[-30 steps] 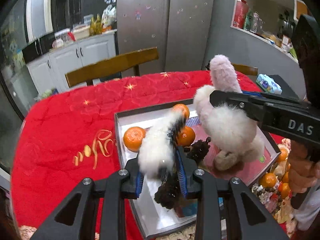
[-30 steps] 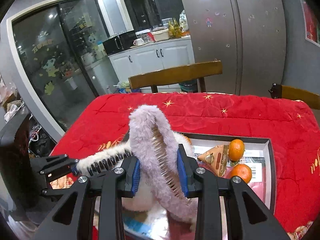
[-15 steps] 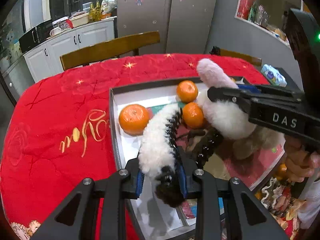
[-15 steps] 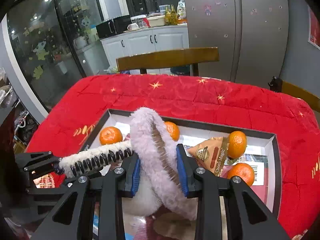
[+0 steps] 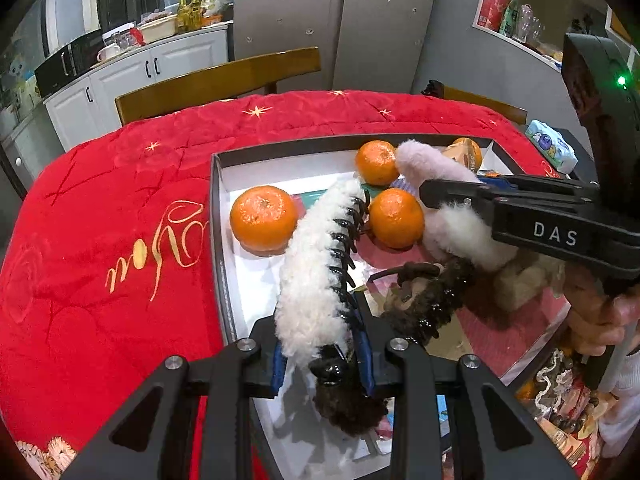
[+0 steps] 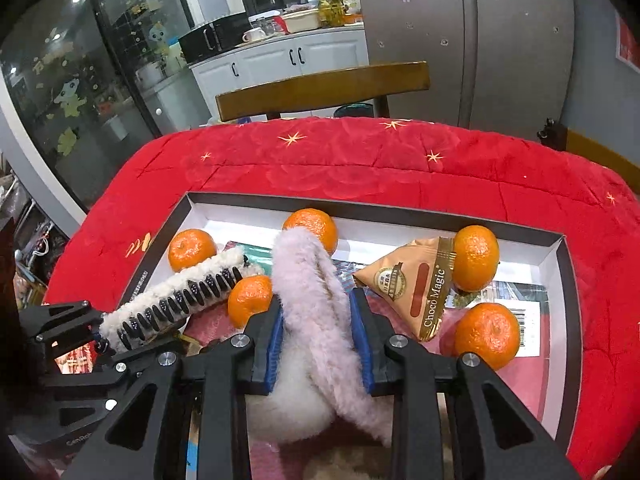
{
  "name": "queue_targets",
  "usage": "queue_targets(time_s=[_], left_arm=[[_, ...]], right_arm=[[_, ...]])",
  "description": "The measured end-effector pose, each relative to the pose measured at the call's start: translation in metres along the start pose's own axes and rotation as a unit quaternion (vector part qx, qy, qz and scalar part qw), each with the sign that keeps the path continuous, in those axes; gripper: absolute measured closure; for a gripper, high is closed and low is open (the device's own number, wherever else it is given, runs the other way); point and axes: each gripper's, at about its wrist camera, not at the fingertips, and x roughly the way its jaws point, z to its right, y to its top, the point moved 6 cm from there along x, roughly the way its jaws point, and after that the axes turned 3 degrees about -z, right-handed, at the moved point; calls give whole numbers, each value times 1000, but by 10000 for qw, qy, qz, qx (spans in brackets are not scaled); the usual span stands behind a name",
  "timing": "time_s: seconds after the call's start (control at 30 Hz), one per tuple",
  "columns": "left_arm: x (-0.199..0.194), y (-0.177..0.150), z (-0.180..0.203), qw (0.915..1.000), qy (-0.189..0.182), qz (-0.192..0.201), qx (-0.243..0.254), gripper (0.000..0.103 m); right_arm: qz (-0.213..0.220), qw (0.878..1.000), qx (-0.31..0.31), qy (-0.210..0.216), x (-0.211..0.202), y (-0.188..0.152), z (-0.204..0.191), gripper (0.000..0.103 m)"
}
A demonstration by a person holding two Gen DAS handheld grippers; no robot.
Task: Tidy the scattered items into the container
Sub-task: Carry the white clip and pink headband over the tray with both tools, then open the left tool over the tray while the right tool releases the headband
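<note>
A shallow dark-rimmed box (image 5: 216, 216) (image 6: 570, 300) lies on the red tablecloth. It holds several tangerines (image 5: 263, 218) (image 6: 487, 336) and a Choco Magic packet (image 6: 416, 292). My left gripper (image 5: 322, 354) is shut on a white fluffy hair claw (image 5: 316, 272), low over the box; the claw also shows in the right wrist view (image 6: 176, 304). My right gripper (image 6: 318, 344) is shut on a pink fluffy hair claw (image 6: 312, 280) (image 5: 436, 184), held over the box's middle. A brown fluffy claw (image 5: 424, 304) lies in the box.
A wooden chair (image 5: 224, 80) (image 6: 320, 88) stands behind the table. A second chair (image 5: 480, 100) and a tissue pack (image 5: 550, 150) are at the right. Patterned clutter (image 5: 560, 400) lies beside the box's near right edge. Kitchen cabinets (image 6: 280, 60) are behind.
Both grippers have come down and forward over the box with their claws still held. The box and tangerines now look larger and closer.
</note>
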Motion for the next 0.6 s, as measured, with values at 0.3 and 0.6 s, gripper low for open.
queue_targets(time_s=[0.3, 0.6], left_arm=[[2, 2, 1, 10000, -3, 1, 1, 73], [0, 1, 18, 9987, 165, -49, 477, 31]], right_arm=[[14, 9999, -150, -38, 0, -1, -4, 69], [127, 9994, -134, 295, -9, 1, -9, 26]])
